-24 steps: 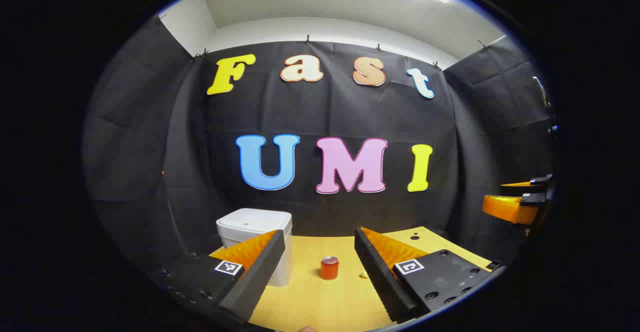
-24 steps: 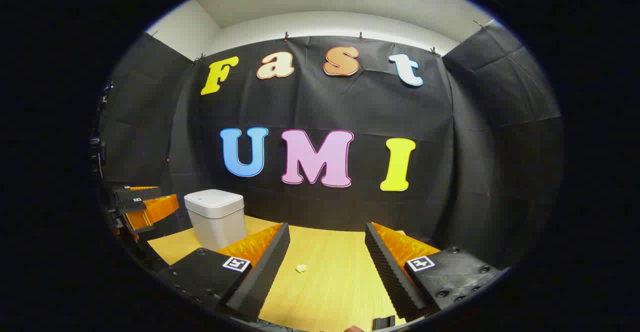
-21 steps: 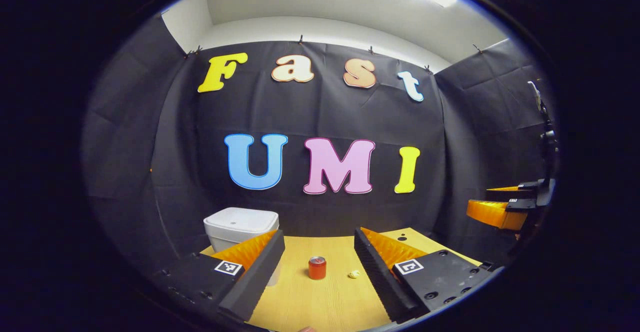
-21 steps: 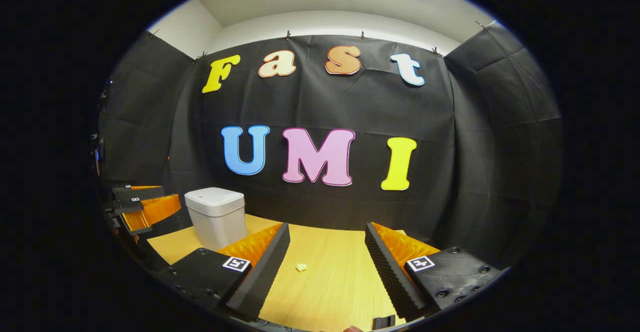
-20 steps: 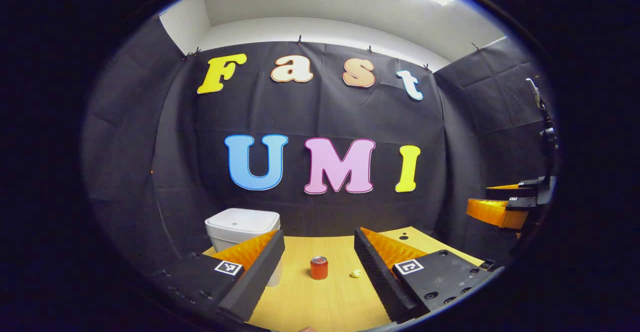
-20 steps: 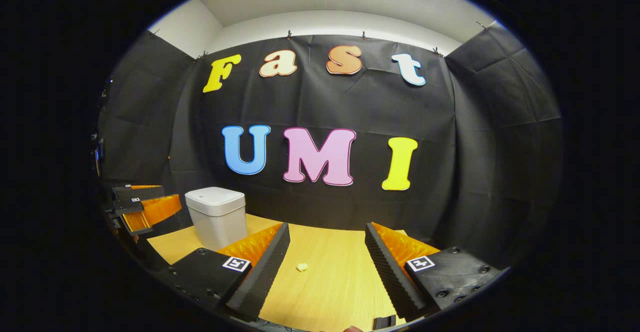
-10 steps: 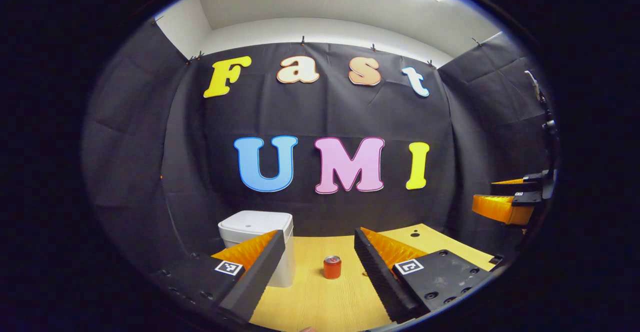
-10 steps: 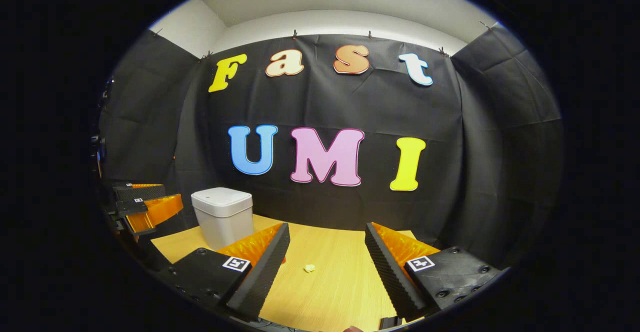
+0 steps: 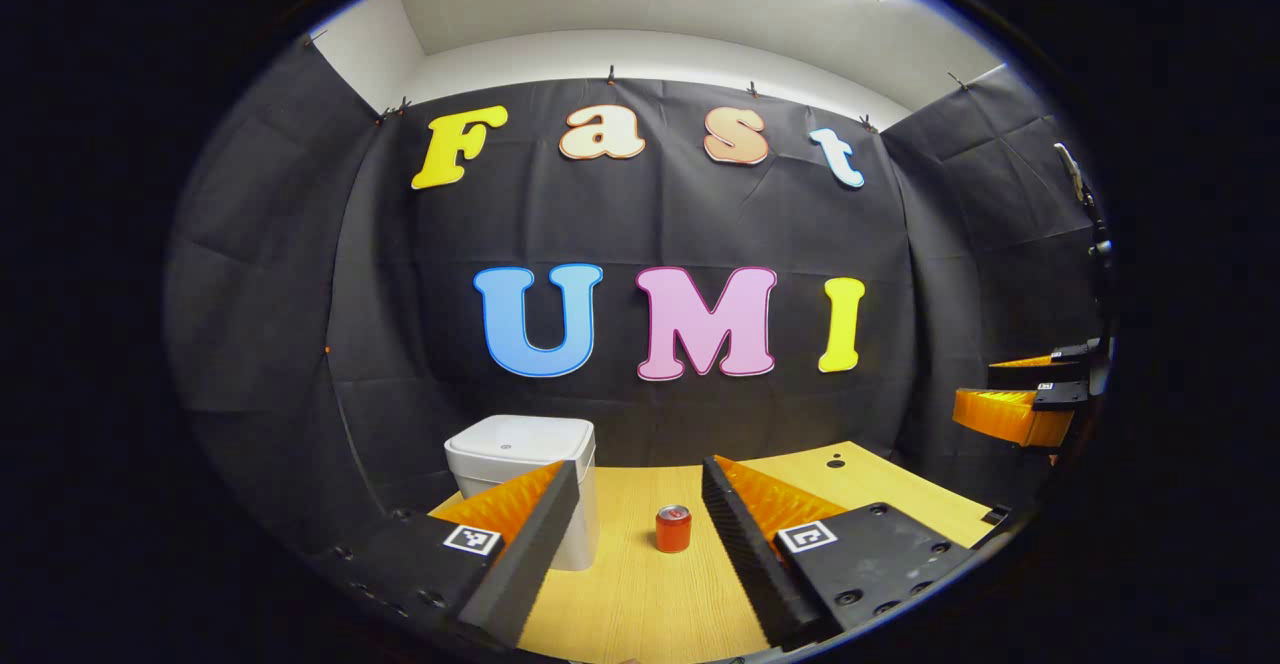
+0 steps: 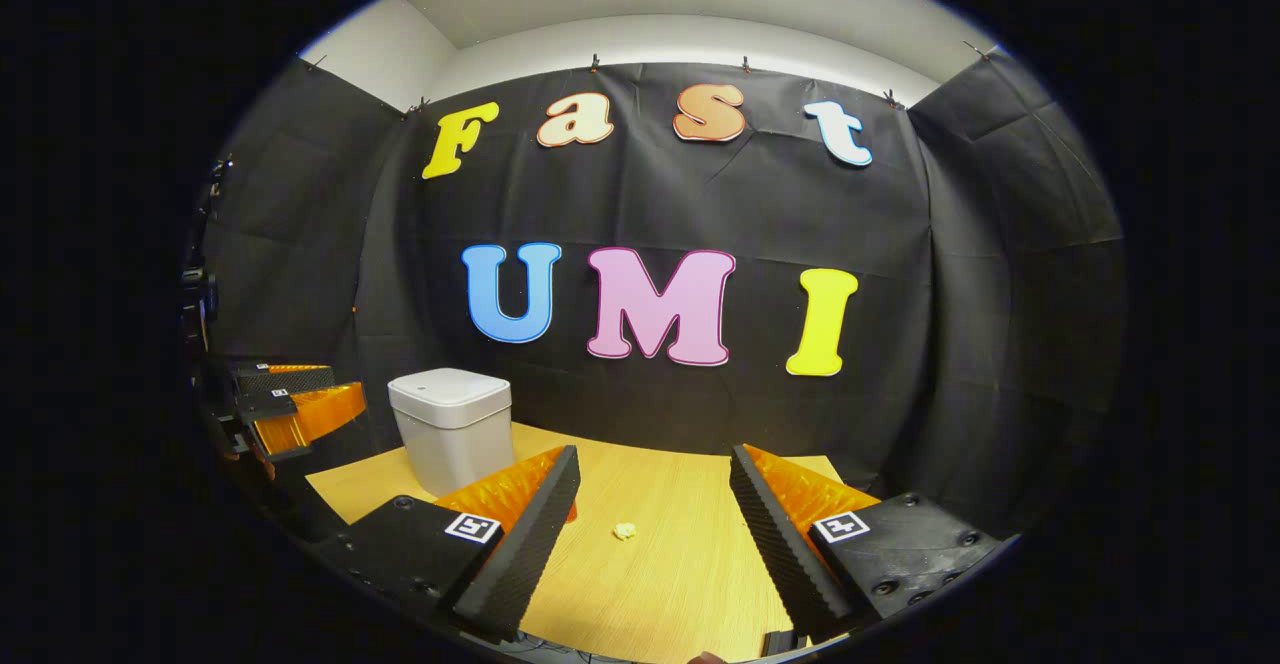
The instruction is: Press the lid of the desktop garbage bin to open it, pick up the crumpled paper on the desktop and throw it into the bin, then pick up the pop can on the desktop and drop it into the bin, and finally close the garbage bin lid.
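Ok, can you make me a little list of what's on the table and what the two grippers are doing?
bin: white garbage bin at the table's back left, lid closed
can: red pop can upright beside the bin
paper: small crumpled paper lying on the table
left gripper: open, empty, above the table
right gripper: open, empty, paper ahead between its fingers

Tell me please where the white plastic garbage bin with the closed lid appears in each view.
Left gripper view: the white plastic garbage bin stands lower left of centre, partly behind that gripper's own left finger.
Right gripper view: the bin stands at the left, on the wooden desktop.
Shared landmark: the black cloth wall behind it.
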